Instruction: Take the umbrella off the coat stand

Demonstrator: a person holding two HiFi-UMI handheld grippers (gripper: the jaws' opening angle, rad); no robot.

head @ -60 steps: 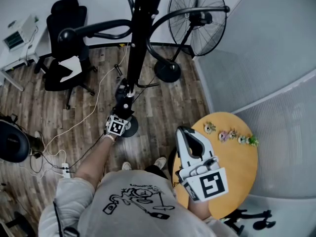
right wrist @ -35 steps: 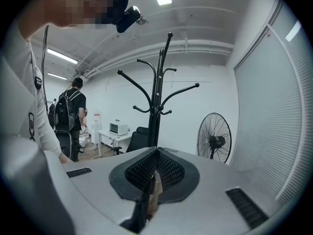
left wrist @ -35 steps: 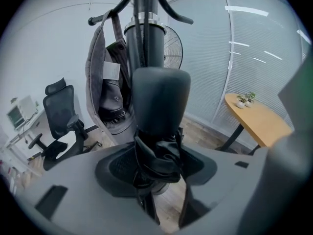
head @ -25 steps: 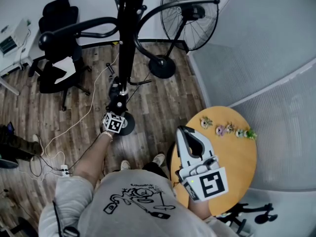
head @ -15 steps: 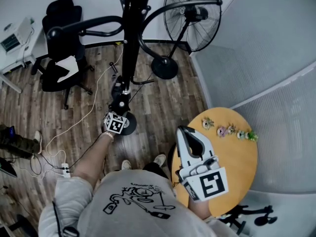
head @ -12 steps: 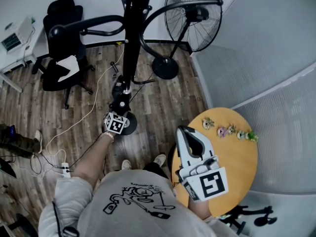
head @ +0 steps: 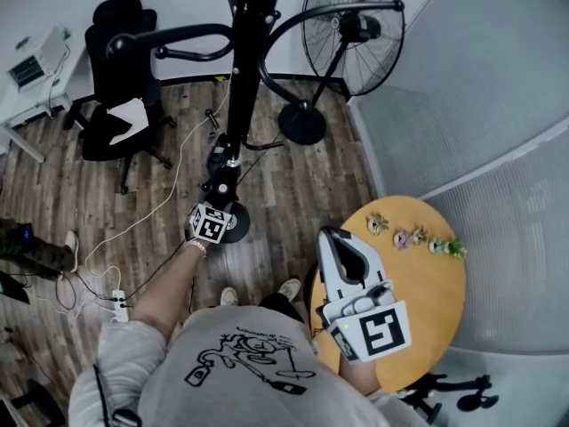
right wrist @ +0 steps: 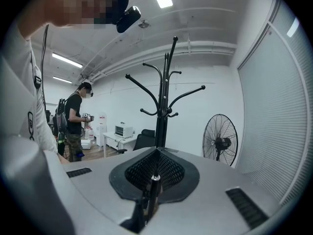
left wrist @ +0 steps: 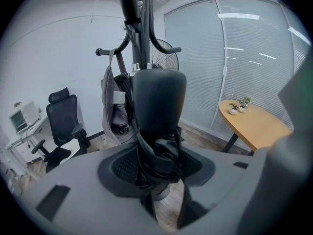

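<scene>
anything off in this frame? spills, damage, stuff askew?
Nothing spilled or broken. Only oddity: a white cable snakes loose across the wood floor from near the coat stand to a power strip by the person's feet, a possible trip hazard. The umbrella is clamped in the left gripper.

On the wooden floor [head: 293, 194] stand a coat stand [head: 242, 87], a pedestal fan [head: 354, 29], an office chair [head: 120, 105] and a cabled power strip [head: 117, 305]. Small potted plants [head: 416, 238] line the far edge of the round table [head: 422, 296] at right.

An office: swivel chair [head: 111, 20], white desk [head: 40, 105], pedestal fan [head: 354, 27], blind-covered glass partitions [left wrist: 205, 58].
</scene>
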